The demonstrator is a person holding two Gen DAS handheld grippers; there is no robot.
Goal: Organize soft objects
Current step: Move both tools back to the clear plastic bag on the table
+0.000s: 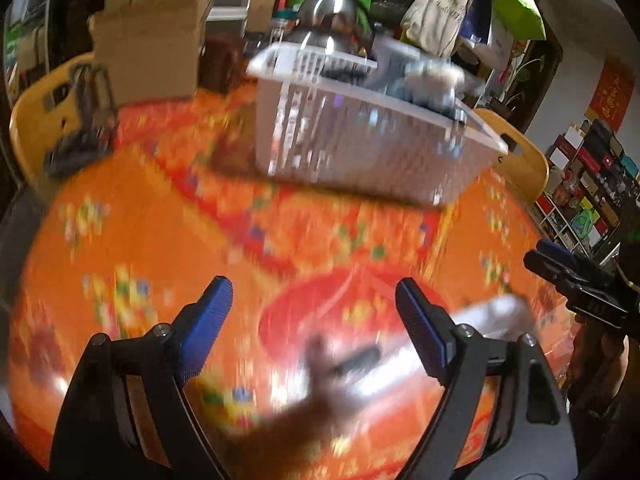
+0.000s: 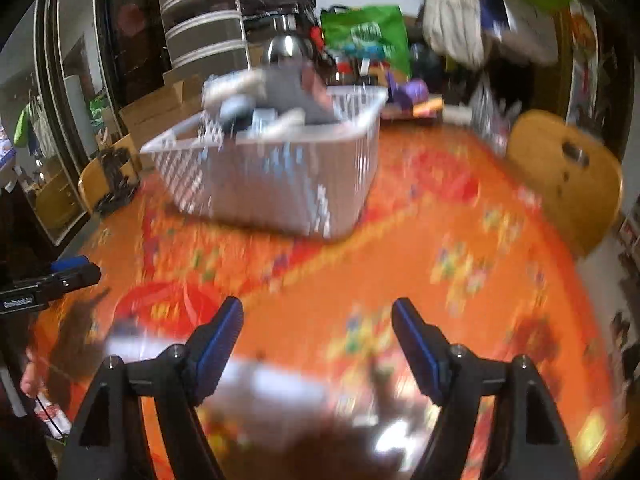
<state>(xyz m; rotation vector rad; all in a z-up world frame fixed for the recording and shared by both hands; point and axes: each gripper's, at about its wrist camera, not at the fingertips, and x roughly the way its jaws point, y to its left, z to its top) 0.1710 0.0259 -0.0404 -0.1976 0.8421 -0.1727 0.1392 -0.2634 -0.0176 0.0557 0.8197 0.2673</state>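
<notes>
Both views are smearing with motion blur, so fine detail is getting lost. Starting at the left, the left gripper (image 1: 314, 312) is hovering over the orange cloth (image 1: 160, 240) with its jaws spread wide and nothing between them; below and between its fingers something dark and something pale are blurring past near the table edge, and I cannot tell what they are. Farther back, in the middle, the white basket (image 1: 360, 152) is sitting on the cloth, well apart from both tools, and grey and pale soft things (image 1: 424, 76) are already heaping above its rim. To the right, the right gripper (image 2: 318, 332) is also hanging over the cloth, jaws spread and holding nothing, with a blurred dark and pale patch lying beneath it too. The risks I am judging from here: with both tools moving this fast, either one could be closing on the cloth instead of a soft item and dragging it, which would be shifting or tipping the basket; the 2 grippers are sitting close side by side and could be knocking together; and the heap is riding high, so another item dropped on top could be sliding out.
</notes>
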